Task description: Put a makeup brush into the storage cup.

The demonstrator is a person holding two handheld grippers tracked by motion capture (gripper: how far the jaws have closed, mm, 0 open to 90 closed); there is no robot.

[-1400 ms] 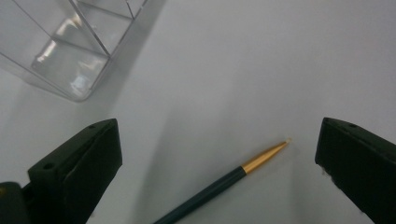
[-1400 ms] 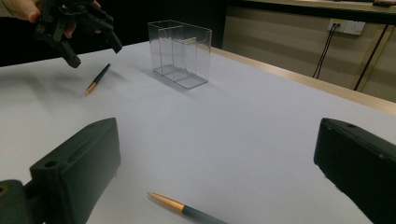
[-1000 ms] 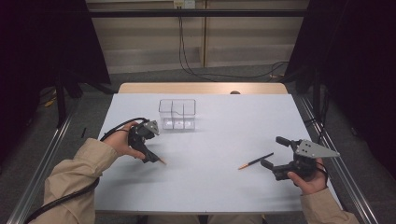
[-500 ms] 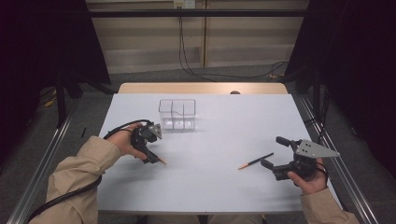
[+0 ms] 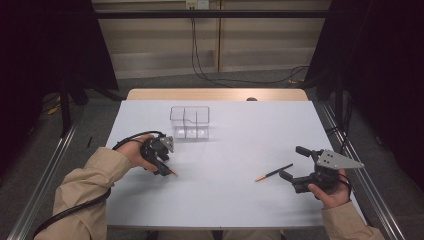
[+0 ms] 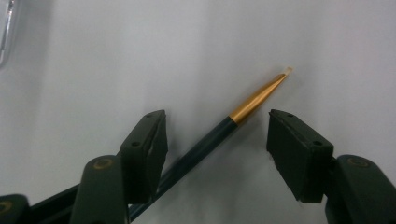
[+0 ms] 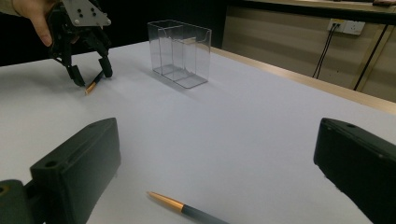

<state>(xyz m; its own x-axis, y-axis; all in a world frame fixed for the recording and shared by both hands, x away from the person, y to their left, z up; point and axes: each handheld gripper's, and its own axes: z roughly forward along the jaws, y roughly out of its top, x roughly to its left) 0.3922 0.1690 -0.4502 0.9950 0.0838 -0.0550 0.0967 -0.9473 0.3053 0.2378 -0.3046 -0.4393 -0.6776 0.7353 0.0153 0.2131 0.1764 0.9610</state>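
I am holding my left gripper (image 5: 166, 168) low over the white table (image 5: 235, 200), at the left of centre in the high view, tips pointing down at a dark pen with a gold tip (image 6: 219, 135). In the left gripper view this pen is lying on the sheet, running from the lower left corner up toward the upper right, its gold tip ending right of centre. My jaws have just been closing around it and are now standing about half apart: the pen's barrel is passing just beside the inner face of the jaw on the left of that frame, while the jaw on the right is standing clear of it with white table showing between, so I am not yet gripping it.

My right gripper (image 5: 296, 169) is resting at the lower right of the high view, jaws spread wide and holding nothing. A second gold-tipped pen (image 5: 274, 172) is lying just left of those jaws; in the right gripper view it is showing at the bottom centre, between the two jaws and touching neither.

A clear plastic organizer box (image 5: 190, 121) with compartments is standing in the upper middle of the table.
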